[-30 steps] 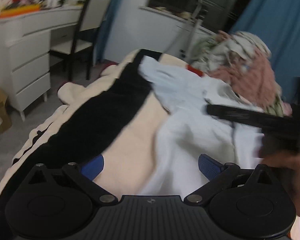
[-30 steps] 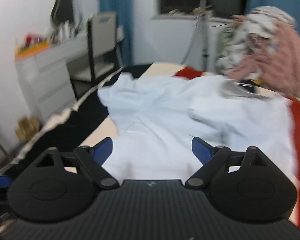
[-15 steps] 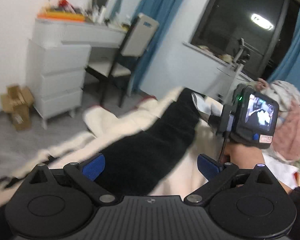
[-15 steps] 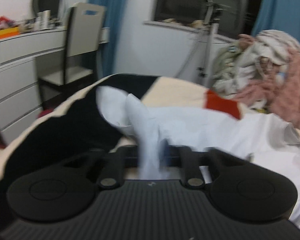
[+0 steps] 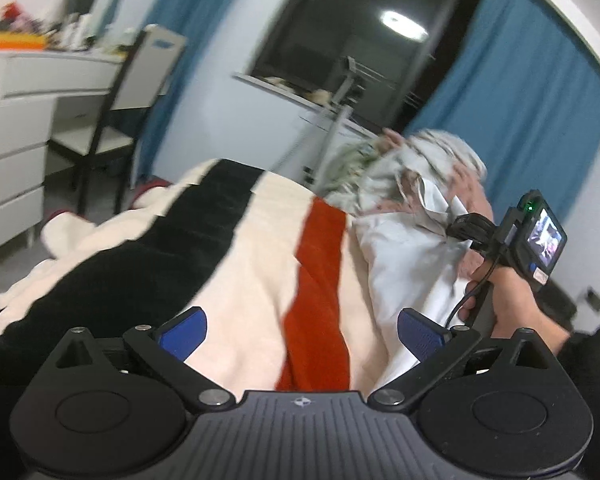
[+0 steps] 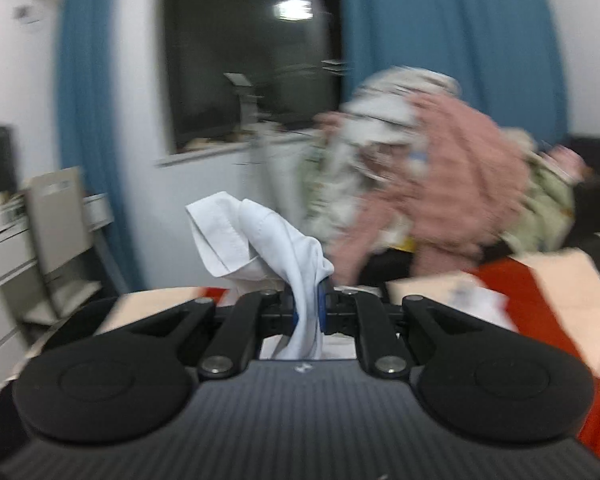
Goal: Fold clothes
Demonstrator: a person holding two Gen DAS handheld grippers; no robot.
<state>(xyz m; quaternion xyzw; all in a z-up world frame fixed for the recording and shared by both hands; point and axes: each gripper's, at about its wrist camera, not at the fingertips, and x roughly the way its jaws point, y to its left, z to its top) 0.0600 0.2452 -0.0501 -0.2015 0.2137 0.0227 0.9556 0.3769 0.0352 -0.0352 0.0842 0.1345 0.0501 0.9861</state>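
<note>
One striped blanket (image 5: 260,248), cream with black and red bands, covers the bed under me. Far end: heaped laundry pile (image 6: 428,184), pink and pale pieces, blurred. White garment (image 5: 404,256) lies along the blanket's right side beside the red band, one end lifted. My right gripper (image 6: 308,312) has its jaws pinched tight on a bunch of that white cloth, fabric sticking up past the pads. My left gripper (image 5: 302,330) hangs over the blanket, jaws spread wide, nothing between them.
</note>
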